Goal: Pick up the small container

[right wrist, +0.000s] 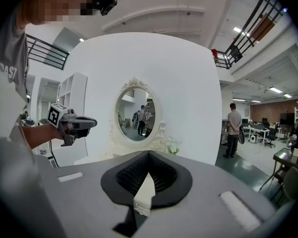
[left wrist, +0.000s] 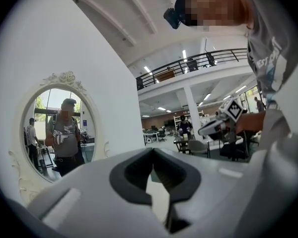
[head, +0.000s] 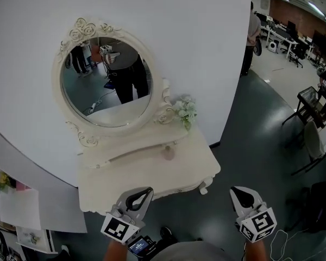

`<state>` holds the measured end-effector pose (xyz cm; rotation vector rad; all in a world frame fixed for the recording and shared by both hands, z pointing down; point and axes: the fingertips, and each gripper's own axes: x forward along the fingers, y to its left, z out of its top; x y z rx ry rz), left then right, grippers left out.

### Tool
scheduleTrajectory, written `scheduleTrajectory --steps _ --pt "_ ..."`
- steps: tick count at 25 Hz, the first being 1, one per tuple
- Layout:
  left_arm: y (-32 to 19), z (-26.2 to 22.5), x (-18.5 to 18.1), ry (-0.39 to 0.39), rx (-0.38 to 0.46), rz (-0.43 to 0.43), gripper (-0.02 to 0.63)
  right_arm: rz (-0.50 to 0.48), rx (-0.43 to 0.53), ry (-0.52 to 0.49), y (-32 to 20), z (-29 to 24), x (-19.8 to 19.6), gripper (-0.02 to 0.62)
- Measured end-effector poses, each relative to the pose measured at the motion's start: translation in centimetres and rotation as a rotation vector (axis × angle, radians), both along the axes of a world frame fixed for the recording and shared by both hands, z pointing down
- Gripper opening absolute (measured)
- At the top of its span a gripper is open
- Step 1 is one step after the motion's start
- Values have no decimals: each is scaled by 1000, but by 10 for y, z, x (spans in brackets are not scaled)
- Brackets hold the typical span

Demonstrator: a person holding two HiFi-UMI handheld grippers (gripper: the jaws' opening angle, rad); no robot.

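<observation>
A small beige container [head: 168, 154] stands on the white dressing table [head: 146, 178], below the oval mirror [head: 107, 83] and close to a bunch of pale flowers [head: 185, 111]. My left gripper [head: 148, 190] hovers over the table's front edge, nearer to me than the container and a little left of it; its jaws meet at the tips with nothing between them. My right gripper [head: 234, 189] hangs over the dark floor to the right of the table, also shut and empty. Neither gripper view shows the container. In the right gripper view the left gripper [right wrist: 84, 123] is at the left.
A white curved wall [head: 206, 48] backs the table. A white shelf unit [head: 11, 205] stands at the lower left. A person [head: 253, 31] stands at the wall's far end, and a dark chair and small table [head: 309, 113] are on the right.
</observation>
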<state>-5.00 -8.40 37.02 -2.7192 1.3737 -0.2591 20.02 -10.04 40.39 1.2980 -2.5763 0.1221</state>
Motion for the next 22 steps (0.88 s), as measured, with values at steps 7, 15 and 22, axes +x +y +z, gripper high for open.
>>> scheduleTrajectory --steps 7,15,22 --pt "-42 5 -53 37 -7 47 2 52 3 32 -30 -8 -50 0" --pt "-66 10 -89 67 5 67 2 35 6 59 -54 -16 -101 0" --pt "-83 18 -106 54 -1 -9 2 -41 -3 55 -92 -5 -116 0"
